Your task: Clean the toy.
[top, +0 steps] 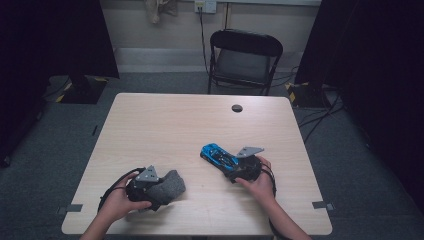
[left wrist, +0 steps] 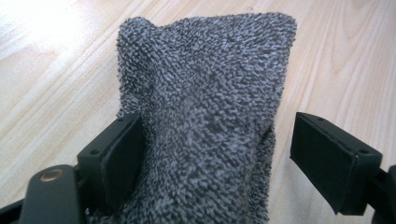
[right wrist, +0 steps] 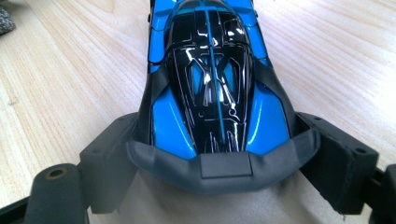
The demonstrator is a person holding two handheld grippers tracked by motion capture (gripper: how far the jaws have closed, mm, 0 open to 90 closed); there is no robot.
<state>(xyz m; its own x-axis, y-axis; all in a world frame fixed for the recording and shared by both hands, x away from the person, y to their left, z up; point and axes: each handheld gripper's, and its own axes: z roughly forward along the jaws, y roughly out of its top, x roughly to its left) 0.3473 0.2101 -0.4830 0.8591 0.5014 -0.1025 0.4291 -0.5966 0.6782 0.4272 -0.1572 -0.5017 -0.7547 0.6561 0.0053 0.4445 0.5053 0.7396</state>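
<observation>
A: What has the left gripper (left wrist: 210, 158) got?
B: A grey cloth (left wrist: 205, 116) sits between its jaws. One pad (left wrist: 123, 154) touches the cloth's edge; the other pad (left wrist: 327, 158) stands apart from it, a strip of table (left wrist: 46, 70) showing in the gap. So the jaws are spread and not pinching. The cloth reaches ahead of the jaws and rests on the wood.
A: And from above?
B: The left gripper (top: 142, 187) is in the person's left hand (top: 117, 202) near the table's front edge, with the cloth (top: 167, 187) just ahead of it, toward the right gripper.
A: The right one?
B: The right gripper (right wrist: 215, 154) is clamped on a blue and black toy car (right wrist: 212, 79). Both jaws press the sides of its grey tail, and its body runs straight ahead of them over the table.
A: In the high view?
B: The right hand (top: 260, 182) holds the right gripper (top: 245, 167), the car (top: 217, 155) pointing away from it toward the table's middle. Beyond the table stands a black chair (top: 245, 60).
</observation>
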